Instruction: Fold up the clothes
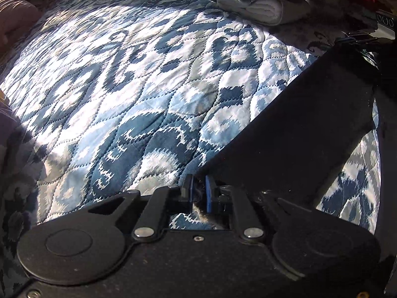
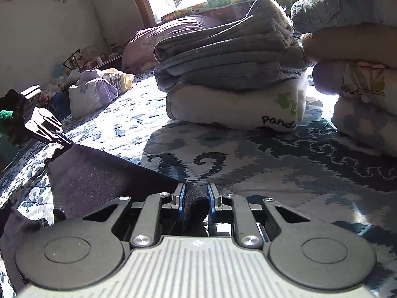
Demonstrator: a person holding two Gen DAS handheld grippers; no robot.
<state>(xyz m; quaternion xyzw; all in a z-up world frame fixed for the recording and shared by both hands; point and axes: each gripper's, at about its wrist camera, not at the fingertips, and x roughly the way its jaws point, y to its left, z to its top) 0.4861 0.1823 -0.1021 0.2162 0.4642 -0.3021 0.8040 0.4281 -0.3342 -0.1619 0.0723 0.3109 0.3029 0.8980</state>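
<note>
A dark, near-black garment (image 1: 292, 129) is stretched low over a blue-and-white patterned quilt (image 1: 139, 79). My left gripper (image 1: 198, 193) is shut on one end of it, with the cloth running up and to the right from its blue pads. In the right wrist view the same garment (image 2: 99, 173) spreads to the left, and my right gripper (image 2: 196, 198) is shut on a bunched fold of it. The left gripper (image 2: 63, 139) shows at the far left there, pinching the cloth's far corner.
A stack of folded clothes (image 2: 230, 79), grey on top and a white "Panda" piece below, lies ahead on the quilt (image 2: 273, 168). A second folded pile (image 2: 359, 79) sits at the right. Pillows (image 2: 96, 92) and a purple duvet (image 2: 163, 39) lie by the window.
</note>
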